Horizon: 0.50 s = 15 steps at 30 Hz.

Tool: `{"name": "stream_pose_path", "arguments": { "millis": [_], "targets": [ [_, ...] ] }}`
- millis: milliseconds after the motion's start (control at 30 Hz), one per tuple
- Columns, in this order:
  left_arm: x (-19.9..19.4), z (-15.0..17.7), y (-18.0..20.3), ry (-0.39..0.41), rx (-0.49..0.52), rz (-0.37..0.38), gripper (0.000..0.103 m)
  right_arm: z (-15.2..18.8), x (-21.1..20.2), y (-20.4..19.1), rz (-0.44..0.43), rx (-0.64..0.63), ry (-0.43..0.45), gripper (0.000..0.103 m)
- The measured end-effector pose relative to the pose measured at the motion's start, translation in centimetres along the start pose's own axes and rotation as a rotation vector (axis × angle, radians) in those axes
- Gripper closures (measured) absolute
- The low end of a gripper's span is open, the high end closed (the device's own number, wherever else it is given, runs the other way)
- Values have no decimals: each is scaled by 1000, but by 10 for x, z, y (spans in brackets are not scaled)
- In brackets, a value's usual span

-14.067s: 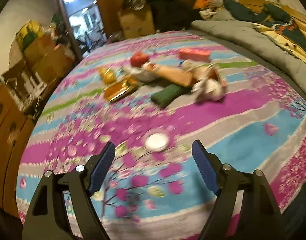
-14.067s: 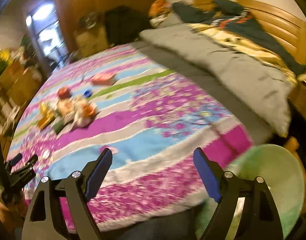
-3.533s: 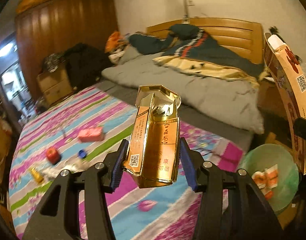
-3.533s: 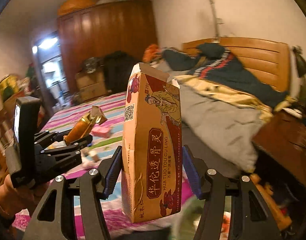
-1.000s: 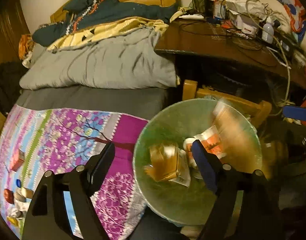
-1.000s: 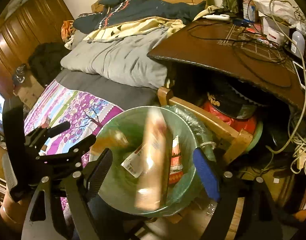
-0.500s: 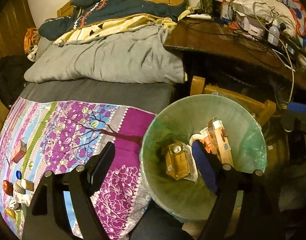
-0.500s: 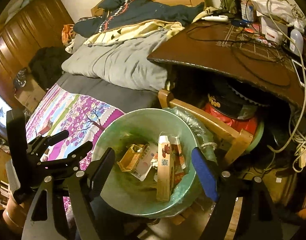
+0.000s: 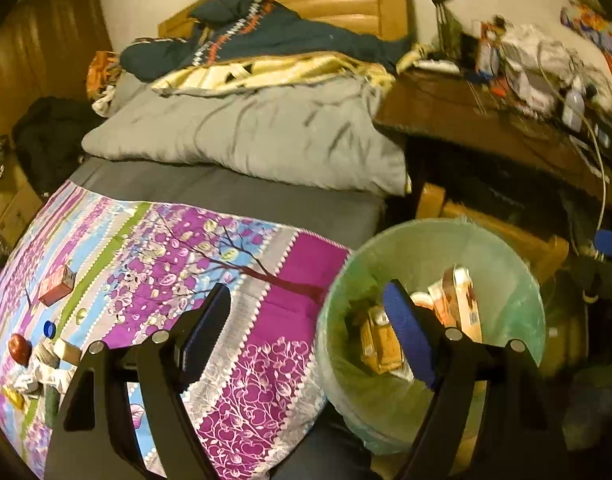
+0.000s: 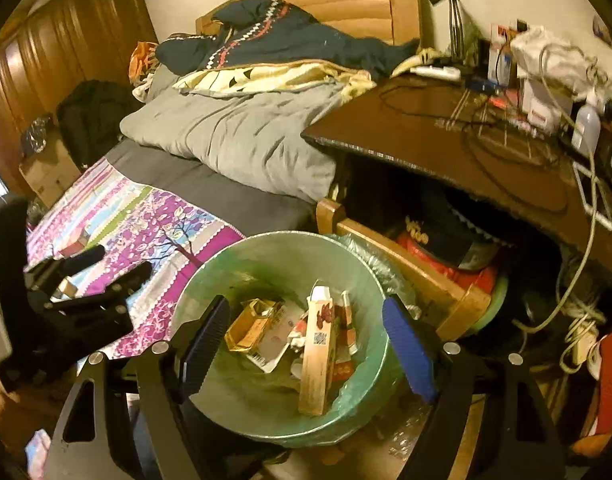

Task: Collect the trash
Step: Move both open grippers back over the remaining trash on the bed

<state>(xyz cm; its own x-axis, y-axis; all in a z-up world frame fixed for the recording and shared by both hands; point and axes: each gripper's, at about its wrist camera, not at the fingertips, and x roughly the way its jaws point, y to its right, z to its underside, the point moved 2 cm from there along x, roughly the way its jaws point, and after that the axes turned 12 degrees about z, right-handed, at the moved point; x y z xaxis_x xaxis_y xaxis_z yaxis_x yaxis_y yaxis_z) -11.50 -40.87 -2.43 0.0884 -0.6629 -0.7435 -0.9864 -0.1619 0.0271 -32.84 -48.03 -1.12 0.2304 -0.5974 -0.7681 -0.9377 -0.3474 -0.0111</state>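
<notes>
Both boxes lie in the green-lined trash bin (image 10: 274, 436): the tall brown carton (image 10: 317, 352) leans between the wide, empty fingers of the right gripper (image 10: 306, 344), the gold box (image 10: 252, 324) beside it. The left gripper (image 9: 309, 336), also wide and empty (3.5 seconds ago each clamped a box), straddles the bin's rim over the floral bedspread (image 9: 154, 264). The leftover trash (image 9: 34, 360) there is small and blurred.

No words can be read here. The tall box (image 10: 315, 354) in the green bin (image 10: 266, 248) has a small square code on its side. A white paper (image 10: 268, 350) beside it has a bar code. A dark cap (image 10: 437, 236) under the desk has gold letters, too blurry to read
</notes>
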Motion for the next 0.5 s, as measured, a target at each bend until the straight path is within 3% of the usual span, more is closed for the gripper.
{"name": "stream_pose_path", "arguments": {
  "millis": [500],
  "targets": [
    [-27, 10, -46, 114, -119, -98, 27, -7, -29, -32, 90, -58, 233, 23]
  ]
}}
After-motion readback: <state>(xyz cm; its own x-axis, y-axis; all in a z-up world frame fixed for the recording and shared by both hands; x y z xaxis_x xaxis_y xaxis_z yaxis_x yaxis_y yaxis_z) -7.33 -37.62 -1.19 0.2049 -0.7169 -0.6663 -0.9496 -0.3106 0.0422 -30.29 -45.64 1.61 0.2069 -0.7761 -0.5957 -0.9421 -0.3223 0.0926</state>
